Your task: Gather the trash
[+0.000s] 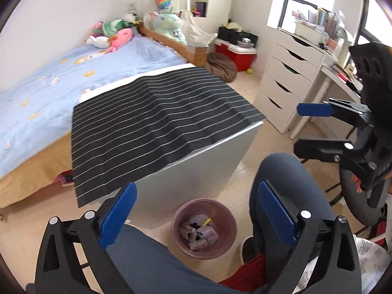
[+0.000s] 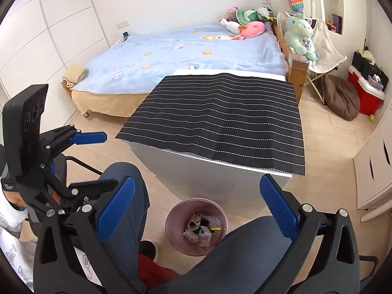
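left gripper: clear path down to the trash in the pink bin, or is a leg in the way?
Probably yes. The left gripper is open and empty, aimed down at the pink bin, which stands on the floor between the person's knees. The bin's open top shows unobstructed; the knees flank it closely.

Both wrist cameras sit above your knees, tilted downward and facing the bed (image 1: pixel 73 73). Each view shows the waste bin (image 1: pixel 227 220) on the floor nearby, the striped table mat (image 2: pixel 220 117) and the opposite gripper.

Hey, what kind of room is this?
Most likely a child's bedroom: a bed with a light blue cover, plush toys piled at its head, and a white chest of drawers beside a cluttered desk.
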{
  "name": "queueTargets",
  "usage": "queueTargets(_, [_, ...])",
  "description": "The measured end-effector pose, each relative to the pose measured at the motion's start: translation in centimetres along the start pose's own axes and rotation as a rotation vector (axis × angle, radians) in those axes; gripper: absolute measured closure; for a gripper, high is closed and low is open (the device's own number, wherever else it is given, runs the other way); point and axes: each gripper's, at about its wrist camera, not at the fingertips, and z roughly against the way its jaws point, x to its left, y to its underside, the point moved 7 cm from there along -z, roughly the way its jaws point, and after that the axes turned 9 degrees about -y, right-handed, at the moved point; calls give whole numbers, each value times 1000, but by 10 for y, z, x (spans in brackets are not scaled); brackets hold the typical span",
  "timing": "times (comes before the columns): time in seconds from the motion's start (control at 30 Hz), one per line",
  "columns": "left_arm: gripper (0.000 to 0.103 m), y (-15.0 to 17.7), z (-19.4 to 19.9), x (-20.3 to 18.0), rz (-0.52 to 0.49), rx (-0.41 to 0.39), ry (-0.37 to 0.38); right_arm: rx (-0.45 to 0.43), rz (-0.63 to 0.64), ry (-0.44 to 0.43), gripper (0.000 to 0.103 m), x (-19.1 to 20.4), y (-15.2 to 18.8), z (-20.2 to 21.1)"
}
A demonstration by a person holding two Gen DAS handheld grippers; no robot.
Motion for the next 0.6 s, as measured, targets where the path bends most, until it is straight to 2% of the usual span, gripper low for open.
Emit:
queueTargets(0.3, [8, -12, 7, 20, 60, -35, -27, 3, -3, 24, 3, 2, -7, -1])
queueTargets(0.6, [8, -39, 11, 48, 83, -78, -92, -36, 10, 71, 3, -2, -48, -1])
